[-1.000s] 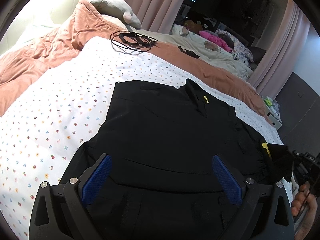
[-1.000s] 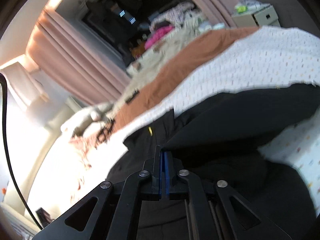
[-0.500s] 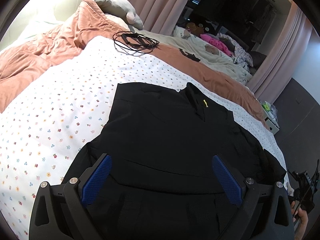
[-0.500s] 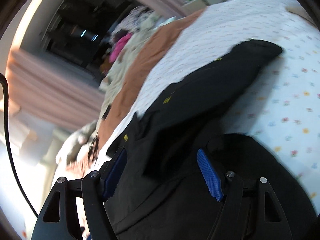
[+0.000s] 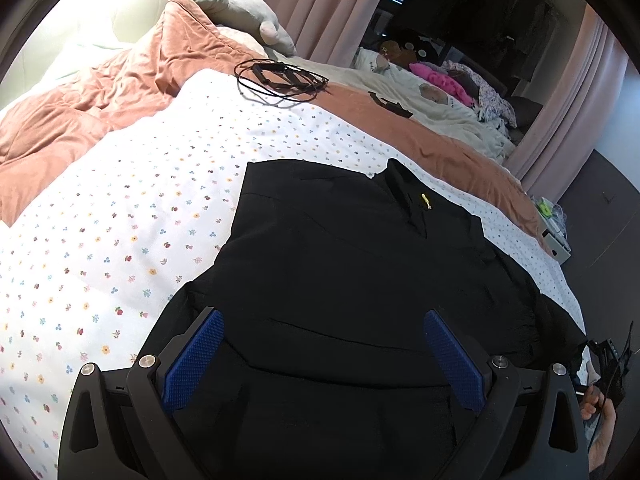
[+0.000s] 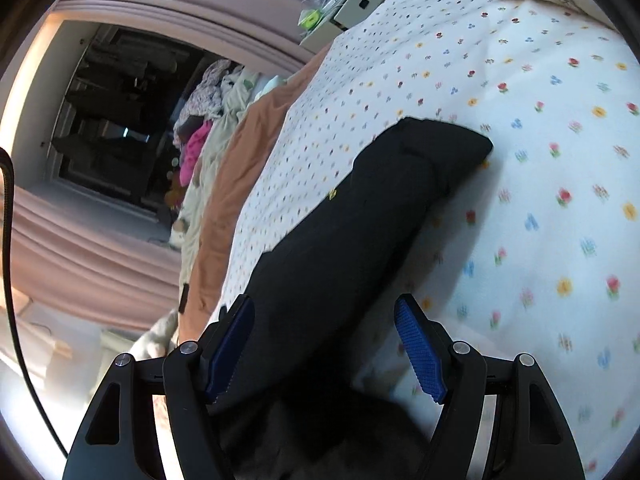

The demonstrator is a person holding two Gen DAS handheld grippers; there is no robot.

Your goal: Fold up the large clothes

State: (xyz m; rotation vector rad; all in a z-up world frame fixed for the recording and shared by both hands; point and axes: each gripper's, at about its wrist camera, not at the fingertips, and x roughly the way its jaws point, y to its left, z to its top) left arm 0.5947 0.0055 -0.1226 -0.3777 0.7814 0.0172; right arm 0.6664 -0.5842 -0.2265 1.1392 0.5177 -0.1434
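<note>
A black jacket (image 5: 360, 272) with a small yellow zip pull lies flat on the flowered white bedspread (image 5: 132, 216), collar towards the far side. My left gripper (image 5: 324, 356) hovers open above its lower part, blue pads wide apart and touching nothing. The right wrist view shows one black sleeve (image 6: 360, 216) stretched out over the bedspread (image 6: 540, 160). My right gripper (image 6: 324, 344) is open over the near end of that sleeve, its pads apart and not pressing the cloth. The right gripper's body (image 5: 608, 360) and a hand show at the left wrist view's right edge.
A salmon quilt (image 5: 100, 92) and a grey pillow (image 5: 236, 12) lie at the head of the bed. A coil of black cable (image 5: 280, 80) rests near them. Another bed with piled clothes (image 5: 452, 80), pink curtains and a white bedside box (image 6: 352, 4) stand beyond.
My right gripper was shut on the sleeve a second ago; it has opened, let the sleeve go onto the bedspread, rolled and dropped lower. The left gripper has stayed in place, open.
</note>
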